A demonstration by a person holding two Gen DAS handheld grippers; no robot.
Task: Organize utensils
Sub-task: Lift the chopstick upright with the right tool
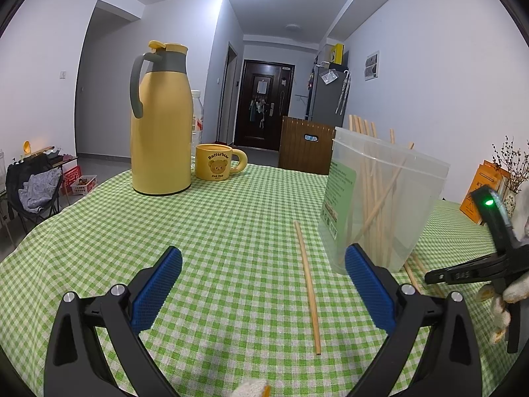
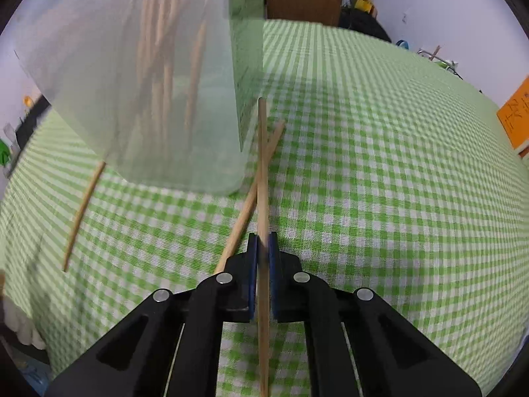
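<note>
Blue pads [image 2: 271, 248] of the right gripper [image 2: 263, 248] were pinched on a wooden chopstick [image 2: 262, 152], which ran straight up between them toward the clear plastic container [image 2: 139, 106] and back down past the black arms of the tool. Just left of that stick, a second chopstick [image 2: 254, 192] lay on the cloth, crossing under the held one near the container's corner. Farther left, a third chopstick [image 2: 84, 211] lay by itself on the green checked tablecloth [image 2: 380, 165], one end hidden behind the container's base.

From the left wrist view, the left gripper [image 1: 263, 281] had its blue pads [image 1: 158, 284] spread wide with nothing between them, hovering above the cloth. One loose chopstick [image 1: 308, 284] lay on the cloth ahead of its right finger. Beyond that stood the clear container [image 1: 396, 198], upright, with a bundle of chopsticks [image 1: 373, 205] leaning inside it. At the right edge a gloved hand [image 1: 509, 291] held the other tool. Well apart, across the table, stood a yellow jug [image 1: 162, 125] and, just beside it, a yellow mug [image 1: 215, 162].
</note>
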